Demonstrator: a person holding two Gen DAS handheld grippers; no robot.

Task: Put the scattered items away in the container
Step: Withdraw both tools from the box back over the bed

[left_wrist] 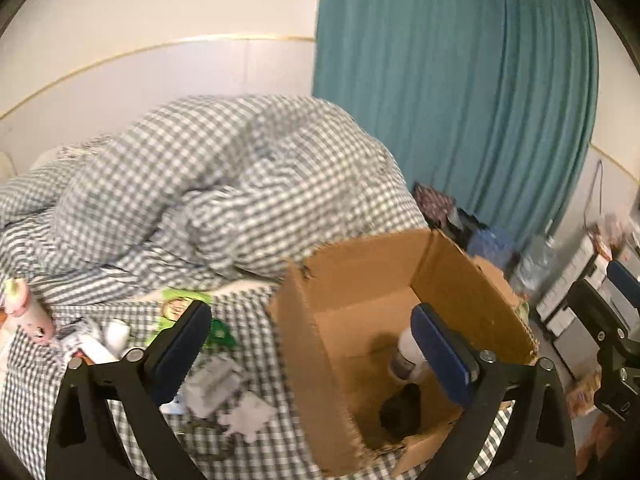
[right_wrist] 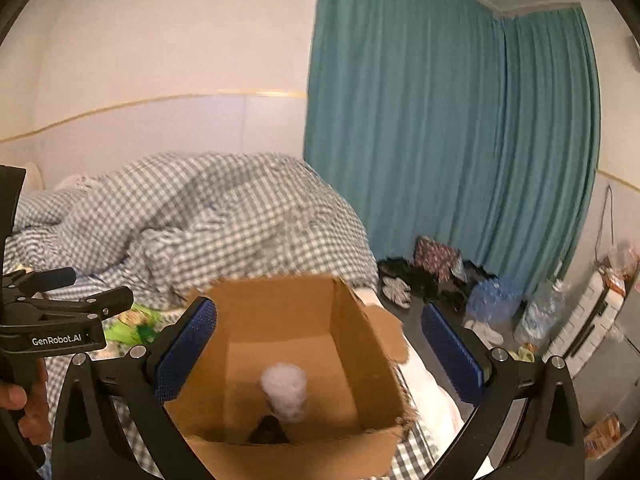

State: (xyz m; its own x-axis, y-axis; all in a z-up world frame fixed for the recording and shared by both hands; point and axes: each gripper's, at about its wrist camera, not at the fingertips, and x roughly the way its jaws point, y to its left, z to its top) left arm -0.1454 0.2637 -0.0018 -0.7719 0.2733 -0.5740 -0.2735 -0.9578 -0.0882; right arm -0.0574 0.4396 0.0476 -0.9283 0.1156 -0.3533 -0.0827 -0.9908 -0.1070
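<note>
Cardboard box point(left_wrist: 360, 280) on bed, holding white bottle point(left_wrist: 406, 354) and black item point(left_wrist: 400, 408); left hand-held gripper point(left_wrist: 316, 344) wide, empty; right hand-held gripper point(right_wrist: 320, 352) wide, empty.

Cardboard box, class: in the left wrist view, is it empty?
No. The cardboard box already holds a white bottle and a black item on its floor.

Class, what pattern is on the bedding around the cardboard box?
A grey-and-white check on the bedding, clearest in the left wrist view.
</note>
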